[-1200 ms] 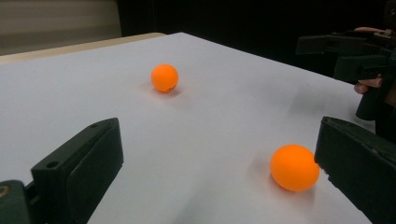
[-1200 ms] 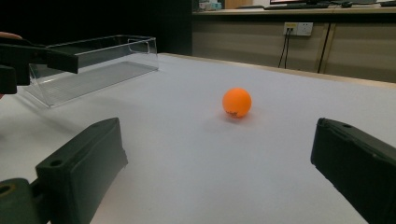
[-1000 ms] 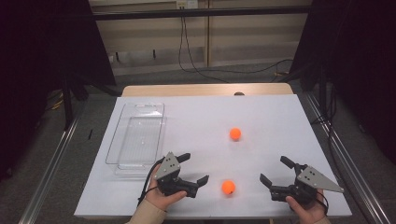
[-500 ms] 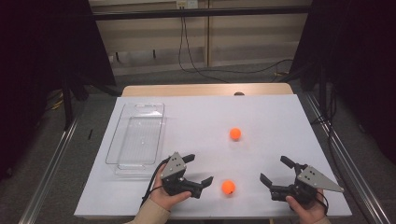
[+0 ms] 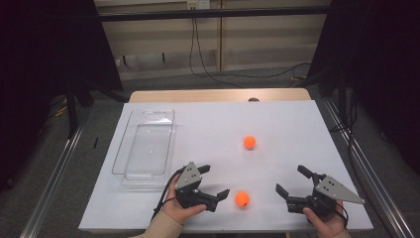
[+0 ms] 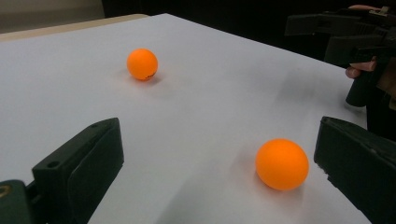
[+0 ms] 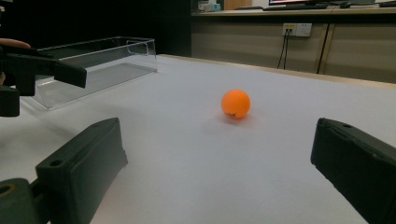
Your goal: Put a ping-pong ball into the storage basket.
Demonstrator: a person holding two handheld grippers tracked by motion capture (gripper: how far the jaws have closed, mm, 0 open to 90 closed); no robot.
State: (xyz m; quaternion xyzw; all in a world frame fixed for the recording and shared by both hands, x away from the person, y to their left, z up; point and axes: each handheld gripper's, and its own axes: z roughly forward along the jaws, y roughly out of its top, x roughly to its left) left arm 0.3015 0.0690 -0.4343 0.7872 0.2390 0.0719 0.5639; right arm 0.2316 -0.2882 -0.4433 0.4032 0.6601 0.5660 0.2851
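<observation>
Two orange balls lie on the white table (image 5: pixel 208 129). The near ball (image 5: pixel 242 199) (image 6: pixel 281 164) rests just right of my left gripper (image 5: pixel 215 181) (image 6: pixel 218 126), which is open, its right jaw close beside the ball. The far ball (image 5: pixel 249 142) (image 6: pixel 142 64) (image 7: pixel 235 103) sits mid-table, straight ahead of my right gripper (image 5: pixel 289 179) (image 7: pixel 217 126). That gripper is open too, with nothing between its jaws. Each gripper is held in a hand at the table's front edge.
An empty clear plastic tray (image 5: pixel 143 144) (image 7: pixel 93 65) stands on the left side of the table, behind the left gripper. A wooden strip (image 5: pixel 218 95) runs along the table's far edge. Cables lie on the floor beyond it.
My left gripper has crept to the right, closer to the near ball. The right gripper and both balls have stayed put.
</observation>
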